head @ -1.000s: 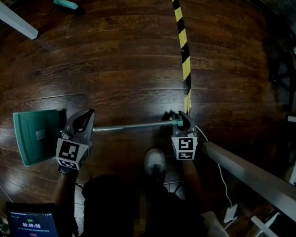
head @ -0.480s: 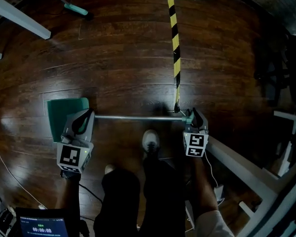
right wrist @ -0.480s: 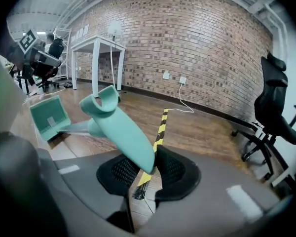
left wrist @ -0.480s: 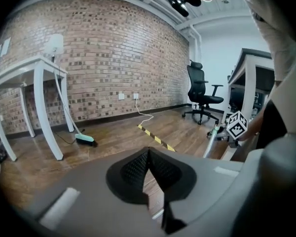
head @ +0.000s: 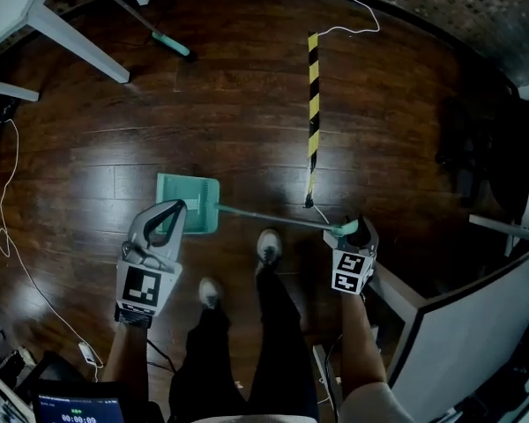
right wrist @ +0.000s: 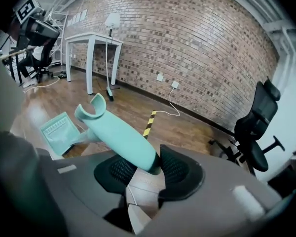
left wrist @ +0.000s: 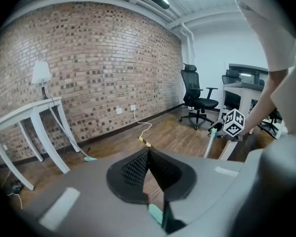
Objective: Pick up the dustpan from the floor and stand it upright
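The teal dustpan has its pan [head: 187,203] low near the floor, and its metal pole [head: 273,218] slopes up to the right. My right gripper [head: 357,229] has the teal handle [right wrist: 121,137] wedged between its pads; its jaws are opening. In the right gripper view the pan [right wrist: 59,130] hangs far below the handle. My left gripper [head: 175,208] is raised above the pan's left edge, apart from it. Its jaws are shut tip to tip [left wrist: 148,154] with nothing held. A sliver of teal shows through the gap beneath them.
A yellow-and-black tape strip [head: 313,104] runs up the wooden floor, with a white cable [head: 357,7] beyond it. White table legs [head: 62,25] and a teal-headed broom [head: 172,44] stand far left. The person's shoes [head: 266,245] are below the pole. A white desk [head: 476,324] is at right.
Both grippers have risen well above the floor. The left gripper has come off the pole. The pan has slid right toward the feet, and the pole now slopes instead of lying level.
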Demonstrator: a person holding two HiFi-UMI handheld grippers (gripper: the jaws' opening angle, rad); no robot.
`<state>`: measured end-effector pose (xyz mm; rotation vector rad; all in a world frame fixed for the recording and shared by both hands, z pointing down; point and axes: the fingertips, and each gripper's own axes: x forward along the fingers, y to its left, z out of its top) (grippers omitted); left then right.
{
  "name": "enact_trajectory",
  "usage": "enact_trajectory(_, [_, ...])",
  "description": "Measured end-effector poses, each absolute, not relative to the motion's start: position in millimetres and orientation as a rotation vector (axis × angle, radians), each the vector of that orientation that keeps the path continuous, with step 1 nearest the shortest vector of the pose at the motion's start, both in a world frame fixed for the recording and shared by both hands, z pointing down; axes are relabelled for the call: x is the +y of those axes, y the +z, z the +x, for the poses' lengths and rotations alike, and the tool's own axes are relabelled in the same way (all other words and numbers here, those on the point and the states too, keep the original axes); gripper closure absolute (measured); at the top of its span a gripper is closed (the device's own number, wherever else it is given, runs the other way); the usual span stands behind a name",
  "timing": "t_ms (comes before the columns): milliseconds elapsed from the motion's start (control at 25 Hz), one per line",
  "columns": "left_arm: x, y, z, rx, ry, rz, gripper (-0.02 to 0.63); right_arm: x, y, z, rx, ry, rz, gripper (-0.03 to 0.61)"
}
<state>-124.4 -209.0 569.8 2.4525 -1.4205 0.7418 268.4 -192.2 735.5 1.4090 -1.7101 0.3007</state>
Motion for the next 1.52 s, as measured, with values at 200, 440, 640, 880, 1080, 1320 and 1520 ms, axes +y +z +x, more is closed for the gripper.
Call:
enact_trajectory(200, [-204.4, 512.1, -137.0, -1.498, 0.672, 2.363, 0.612, -197.5, 688.5, 264.3, -1.695, 0.268, 1.378, 0.407])
enact_trajectory(440, [-189.7, 476.1, -155.6, -1.544, 0.644, 2.334, 0.612, -205.1, 642.1, 237.7, -1.641, 0.209, 1.369, 0.386])
enact_trajectory(640, [-166.5, 444.5, -172.2, -1.571, 0.623, 2.343, 0.612, -194.0, 617.6, 186.4, -1.645, 0.182, 1.313, 0.353])
enact_trajectory(880, [-128.8, 413.0, -183.6, -1.665, 0.527, 2.29, 0.612, -177.8, 600.9, 136.0, -1.699, 0.177, 1.235, 0.321])
enact_trajectory(1080, [-93.8, 404.7, -206.1, -1.702, 0.563, 2.267, 0.612, -152.3, 592.2, 91.9, -1.782, 0.295, 1.134, 0.256])
enact_trajectory(1320, [-77.4, 385.5, -218.2, -1.72, 0.529, 2.263, 0.612, -121.8, 567.7, 69.3, -1.818, 0.359, 1.122, 0.258])
enact_trajectory(1520, [-59.3, 369.9, -226.8, -1.714, 0.458, 2.257, 0.612, -97.6, 526.2, 65.9, -1.909, 0.489, 1.204, 0.334])
